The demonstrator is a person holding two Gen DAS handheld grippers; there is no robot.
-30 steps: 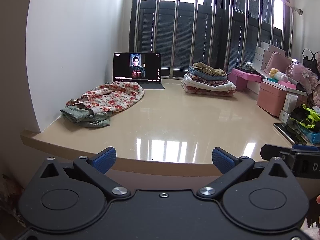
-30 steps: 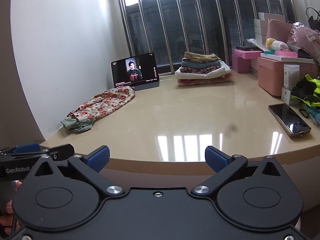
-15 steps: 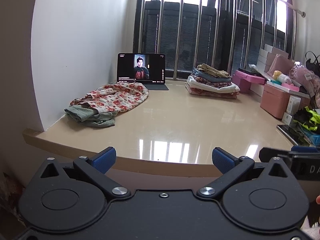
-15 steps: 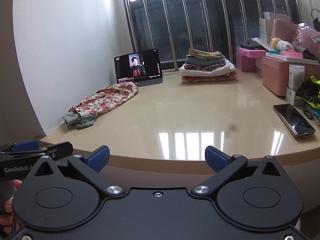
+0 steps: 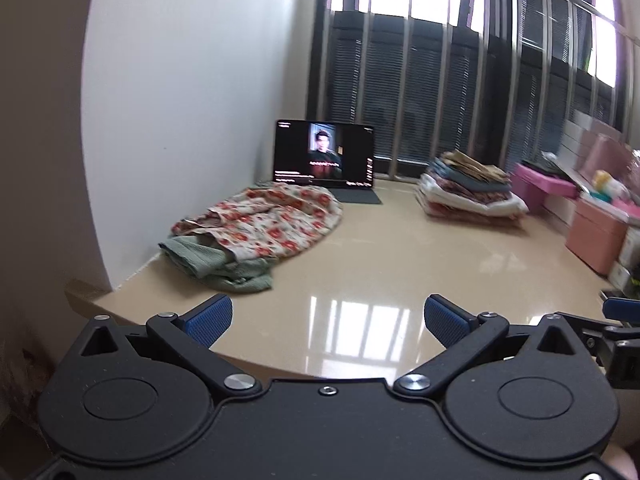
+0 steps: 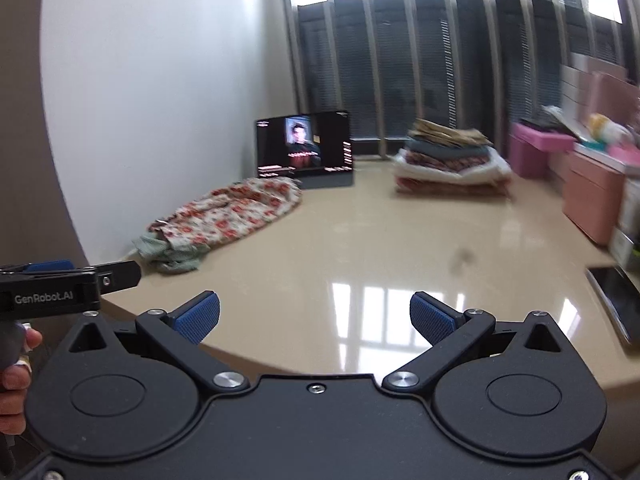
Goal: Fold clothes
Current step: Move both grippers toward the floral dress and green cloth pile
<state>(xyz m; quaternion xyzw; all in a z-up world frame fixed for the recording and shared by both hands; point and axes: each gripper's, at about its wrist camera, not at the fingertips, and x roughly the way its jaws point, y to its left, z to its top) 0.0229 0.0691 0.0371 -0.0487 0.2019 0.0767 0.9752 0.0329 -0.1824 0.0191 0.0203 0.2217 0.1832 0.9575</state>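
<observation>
Both my grippers, left [image 5: 328, 318] and right [image 6: 315, 316], gape wide and empty over the table's [image 5: 400, 272] near edge, well short of the floral garment [image 5: 268, 222].

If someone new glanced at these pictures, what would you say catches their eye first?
Probably the lit tablet propped at the back by the window bars, and the crumpled floral garment lying before it by the white wall. To the right sits a neat stack of folded clothes. In front, the left gripper and right gripper are open and empty.
</observation>
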